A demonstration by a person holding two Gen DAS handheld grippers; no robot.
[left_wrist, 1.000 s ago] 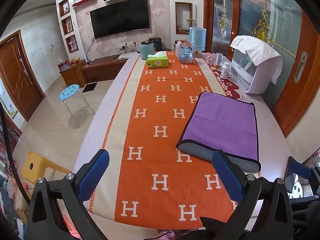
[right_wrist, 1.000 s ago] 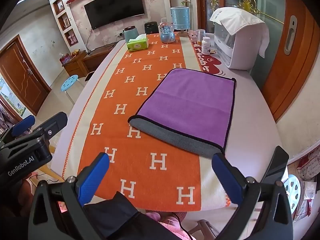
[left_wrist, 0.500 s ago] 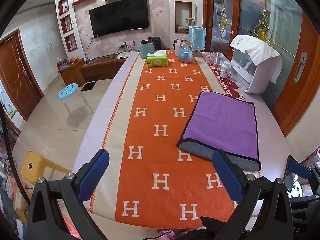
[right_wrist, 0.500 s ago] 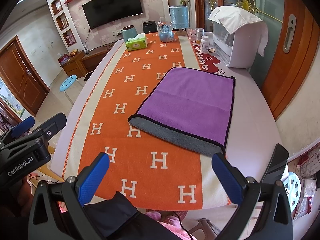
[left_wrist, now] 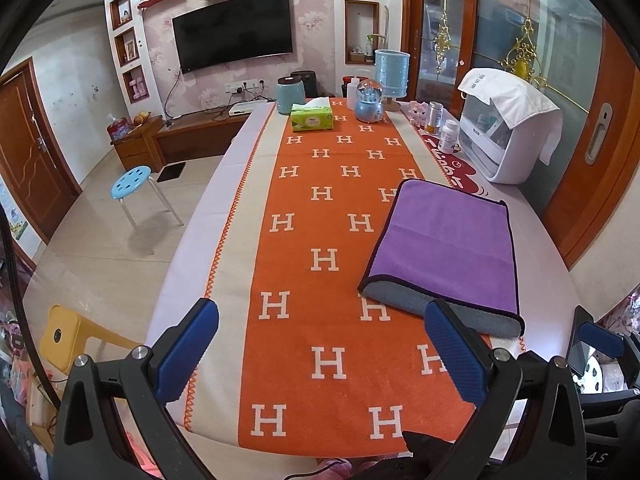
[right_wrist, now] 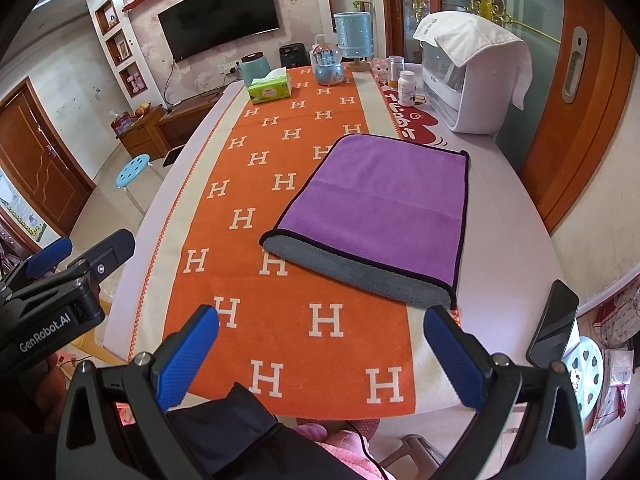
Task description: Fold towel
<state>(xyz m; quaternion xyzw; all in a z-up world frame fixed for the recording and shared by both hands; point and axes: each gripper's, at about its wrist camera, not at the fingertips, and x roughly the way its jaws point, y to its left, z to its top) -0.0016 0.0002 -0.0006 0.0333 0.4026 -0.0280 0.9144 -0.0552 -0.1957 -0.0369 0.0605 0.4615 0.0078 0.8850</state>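
Note:
A purple towel (left_wrist: 448,240) with a grey underside and dark trim lies folded flat on the right half of the table; it also shows in the right wrist view (right_wrist: 380,204). Its grey lower layer sticks out at the near edge. My left gripper (left_wrist: 320,352) is open and empty, held above the near table edge, left of the towel. My right gripper (right_wrist: 320,356) is open and empty, held over the near edge just short of the towel. The left gripper's body (right_wrist: 60,280) shows at the left of the right wrist view.
An orange runner (left_wrist: 332,240) with white H marks covers the table. At the far end stand a green tissue box (left_wrist: 312,118), a blue jar (left_wrist: 290,94), a snow globe (left_wrist: 369,102), bottles (left_wrist: 448,136) and a white appliance (left_wrist: 504,136). A phone (right_wrist: 554,328) lies near the right edge.
Both grippers have drifted slightly back and up, so the towel sits a little further away in view. The towel has not moved and both grippers stay open.

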